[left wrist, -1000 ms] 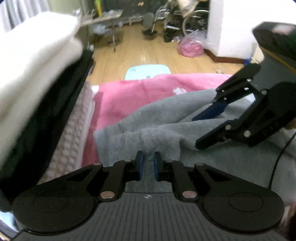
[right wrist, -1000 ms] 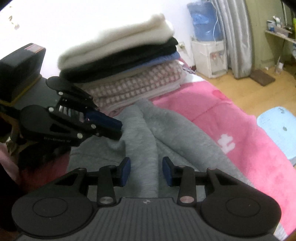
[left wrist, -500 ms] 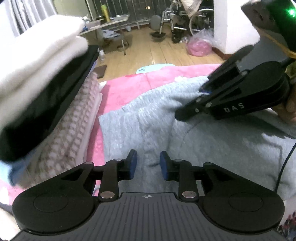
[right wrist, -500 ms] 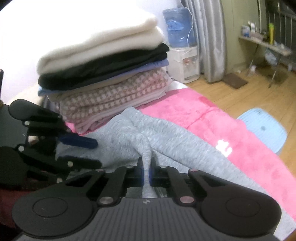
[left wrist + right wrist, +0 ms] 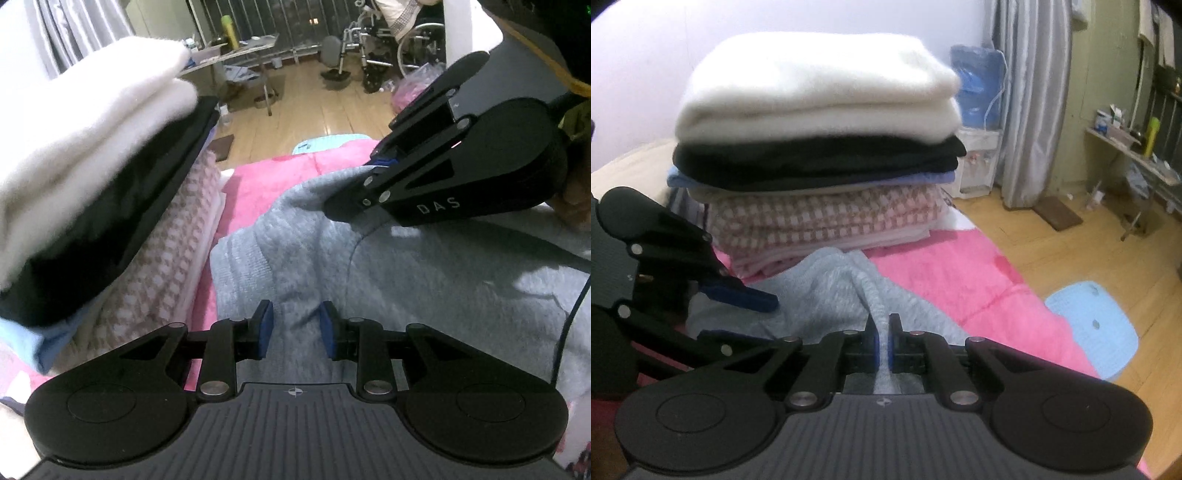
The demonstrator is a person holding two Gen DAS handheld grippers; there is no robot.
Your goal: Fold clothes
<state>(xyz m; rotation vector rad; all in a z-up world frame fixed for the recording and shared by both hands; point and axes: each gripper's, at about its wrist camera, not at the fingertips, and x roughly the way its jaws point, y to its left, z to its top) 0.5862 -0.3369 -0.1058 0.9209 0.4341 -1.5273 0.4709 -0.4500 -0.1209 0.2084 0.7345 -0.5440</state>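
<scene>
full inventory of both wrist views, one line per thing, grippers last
sweatshirt: 1, grey, spread on the blanket, a ridge pinched up
blanket: 1, pink, under the sweatshirt and the stack
stack: 1 pile of folded clothes, white on top, then black, blue, pink check; on the blanket beside the sweatshirt
mat: 1, light blue, on the wood floor past the blanket
water dispenser: 1, white with blue bottle, by the wall
curtain: 1, grey, next to the dispenser
table: 1, cluttered, far side of the room
wheelchair: 1, far end of the floor
left gripper: 1, black, blue pads, open over the sweatshirt
right gripper: 1, black, shut on the sweatshirt ridge
</scene>
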